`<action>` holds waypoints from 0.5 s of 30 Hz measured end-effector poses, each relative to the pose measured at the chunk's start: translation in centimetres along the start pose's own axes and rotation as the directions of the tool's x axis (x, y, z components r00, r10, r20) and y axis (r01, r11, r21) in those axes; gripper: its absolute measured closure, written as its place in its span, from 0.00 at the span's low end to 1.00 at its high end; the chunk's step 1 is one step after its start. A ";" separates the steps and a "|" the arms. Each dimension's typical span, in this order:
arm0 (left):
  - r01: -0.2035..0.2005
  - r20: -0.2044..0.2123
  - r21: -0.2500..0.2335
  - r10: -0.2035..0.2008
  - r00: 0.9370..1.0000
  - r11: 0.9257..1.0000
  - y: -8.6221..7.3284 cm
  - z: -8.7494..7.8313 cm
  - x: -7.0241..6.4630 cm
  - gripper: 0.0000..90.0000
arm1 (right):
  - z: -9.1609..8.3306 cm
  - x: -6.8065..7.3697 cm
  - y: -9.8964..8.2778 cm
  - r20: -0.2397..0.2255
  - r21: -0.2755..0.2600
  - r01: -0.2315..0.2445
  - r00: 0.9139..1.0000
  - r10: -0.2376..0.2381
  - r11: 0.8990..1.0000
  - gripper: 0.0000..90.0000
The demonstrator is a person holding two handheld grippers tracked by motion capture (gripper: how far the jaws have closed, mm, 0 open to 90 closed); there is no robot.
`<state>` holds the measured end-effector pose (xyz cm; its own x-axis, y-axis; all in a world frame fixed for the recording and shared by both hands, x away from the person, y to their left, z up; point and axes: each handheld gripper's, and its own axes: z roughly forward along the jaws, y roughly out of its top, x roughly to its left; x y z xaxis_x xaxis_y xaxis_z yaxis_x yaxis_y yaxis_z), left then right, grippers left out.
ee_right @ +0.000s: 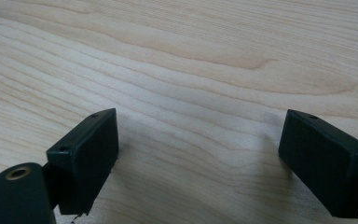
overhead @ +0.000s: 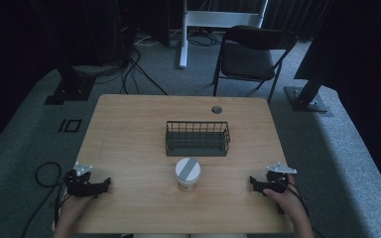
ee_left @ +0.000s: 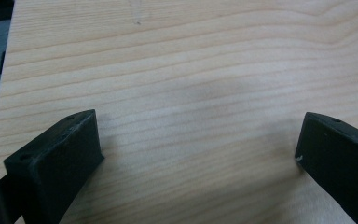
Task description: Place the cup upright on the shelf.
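- Left tongs (overhead: 101, 186) rest low at the near left of the bench (overhead: 129, 129), jaws wide apart with bare wood between them.
- Right tongs (overhead: 254, 183) sit at the near right, jaws likewise spread and holding nothing.
- The cup (overhead: 187, 174), white with a grey-striped lid, stands upright between the two tongs, near the front edge and well apart from both.
- Just behind it the wire basket (overhead: 197, 139) sits mid-bench and looks empty.
- Judging by this, nothing is done yet: the cup is untouched; grasping it and probably placing it in the basket remain.
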<state>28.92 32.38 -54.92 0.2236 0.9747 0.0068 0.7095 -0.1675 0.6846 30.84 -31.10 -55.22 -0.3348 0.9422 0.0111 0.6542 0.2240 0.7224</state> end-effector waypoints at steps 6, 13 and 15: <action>-0.001 0.001 -0.001 0.001 1.000 1.000 -0.1 -0.1 0.1 0.00 | 0.0 0.0 0.0 0.000 0.000 0.001 1.000 -0.001 1.000 0.13; -0.006 0.006 -0.001 0.006 1.000 1.000 -0.1 -0.1 0.1 0.00 | 0.0 -0.1 0.0 -0.006 0.000 0.005 1.000 -0.005 1.000 0.13; -0.006 0.006 -0.001 0.006 1.000 1.000 -0.1 -0.1 0.1 0.00 | 0.0 -0.1 0.0 -0.006 0.000 0.008 1.000 -0.008 1.000 0.13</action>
<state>28.83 32.54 -54.93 0.2324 0.9726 0.0066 0.7074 -0.1737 0.6851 30.84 -31.20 -55.21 -0.3443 0.9388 0.0097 0.6514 0.2314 0.7225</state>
